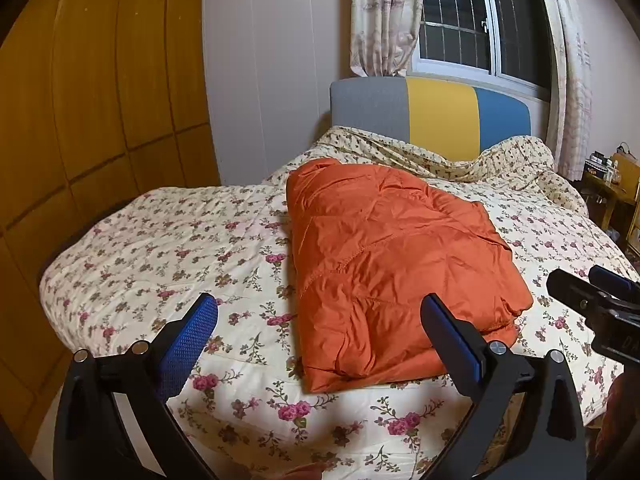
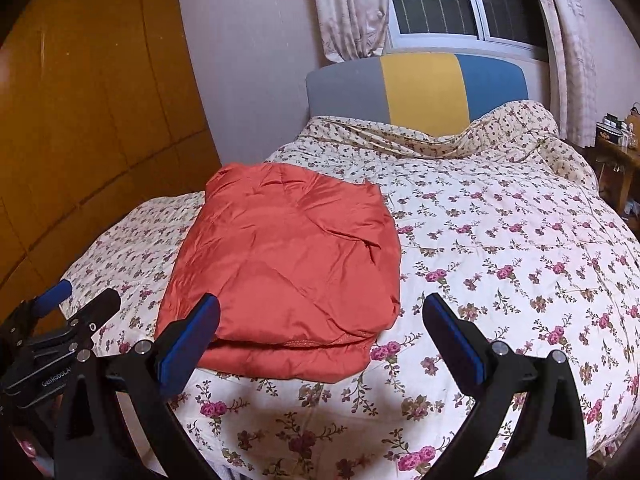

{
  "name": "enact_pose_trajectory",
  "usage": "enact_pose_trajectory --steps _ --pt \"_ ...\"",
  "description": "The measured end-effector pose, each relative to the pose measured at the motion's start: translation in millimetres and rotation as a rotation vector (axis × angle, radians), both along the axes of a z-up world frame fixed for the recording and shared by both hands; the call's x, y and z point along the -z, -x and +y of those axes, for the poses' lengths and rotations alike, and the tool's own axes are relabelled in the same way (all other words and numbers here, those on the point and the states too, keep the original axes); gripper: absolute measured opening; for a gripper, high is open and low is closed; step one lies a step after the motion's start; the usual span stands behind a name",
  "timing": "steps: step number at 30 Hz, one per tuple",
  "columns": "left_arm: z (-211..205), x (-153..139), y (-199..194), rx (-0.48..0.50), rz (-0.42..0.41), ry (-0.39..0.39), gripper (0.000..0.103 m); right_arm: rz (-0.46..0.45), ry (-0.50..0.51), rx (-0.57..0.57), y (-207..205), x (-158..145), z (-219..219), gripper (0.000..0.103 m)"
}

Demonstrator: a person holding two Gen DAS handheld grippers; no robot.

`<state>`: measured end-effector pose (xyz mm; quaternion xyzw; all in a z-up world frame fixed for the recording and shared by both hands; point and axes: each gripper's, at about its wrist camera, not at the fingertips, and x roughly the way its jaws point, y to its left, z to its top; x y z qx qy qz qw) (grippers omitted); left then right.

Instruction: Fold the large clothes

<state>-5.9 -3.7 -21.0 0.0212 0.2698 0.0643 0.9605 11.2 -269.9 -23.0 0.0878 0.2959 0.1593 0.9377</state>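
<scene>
The orange padded garment (image 1: 396,268) lies folded in a compact bundle on the floral bed (image 1: 160,264), near its foot. The left claw (image 1: 320,332) and right claw (image 2: 320,332) hover spread wide, holding nothing. The puffy, slippery layers could spring open or slide if nudged at an edge.
</scene>
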Motion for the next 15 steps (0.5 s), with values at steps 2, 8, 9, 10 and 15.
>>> enact_pose_trajectory --steps 2,8,9,10,15 --pt "-0.2 0.5 0.2 0.003 0.002 0.003 0.1 0.005 0.003 -0.001 -0.7 1.4 1.0 0.101" --pt "2.2 2.8 -1.1 0.0 0.012 0.02 0.1 0.016 -0.006 0.004 -1.7 4.1 -1.3 0.101" --pt "2.7 3.1 -1.4 -0.001 0.013 0.024 0.1 0.017 -0.006 0.003 -1.9 4.6 -2.1 0.101" --pt "3.2 3.2 -1.5 -0.004 0.014 0.027 0.1 0.018 -0.006 0.004 -2.1 4.8 -2.1 0.101" --pt "2.7 3.1 -1.6 -0.005 0.014 0.025 0.1 0.018 -0.008 -0.005 -2.2 4.4 -1.2 0.101"
